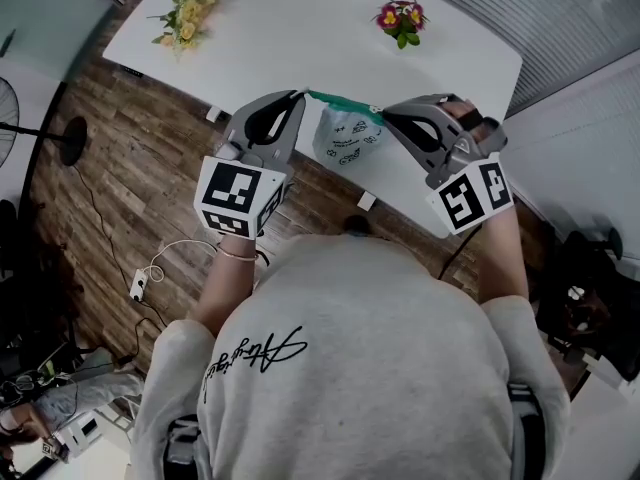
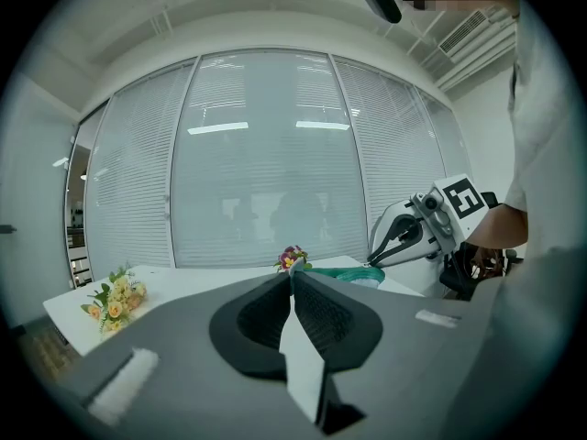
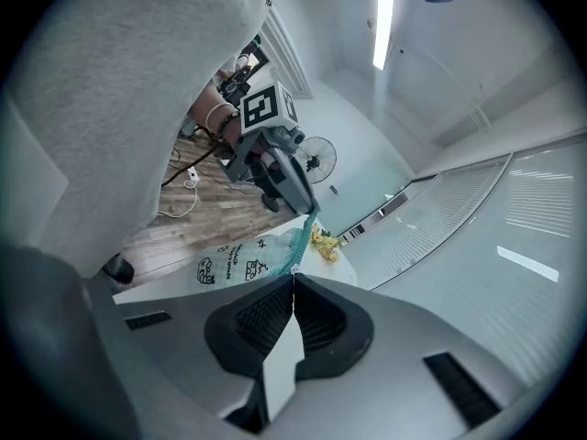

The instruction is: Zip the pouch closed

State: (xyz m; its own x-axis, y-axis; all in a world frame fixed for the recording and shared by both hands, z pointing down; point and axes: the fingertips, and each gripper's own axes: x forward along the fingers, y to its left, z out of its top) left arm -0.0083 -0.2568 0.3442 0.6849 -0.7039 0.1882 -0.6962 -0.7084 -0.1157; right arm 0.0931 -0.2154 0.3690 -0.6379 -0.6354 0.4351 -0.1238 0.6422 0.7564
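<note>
Pouch hanging between both grippers over the table near edge, left gripper at its 9 o'clock, right gripper at 3 o'clock, flower bunch on table at 10 o'clock, posy at 1 o'clock

Both arms reach out front, elbows bent, forearms bare below grey sleeves. Left gripper and right gripper are held near each other above the table's near edge, tips angled inward and facing. Left jaws are together, pinching one end of the pouch's green top edge. Right jaws are together on the other end. Right hand wraps its handle. The left hand is hidden behind its gripper.
</note>
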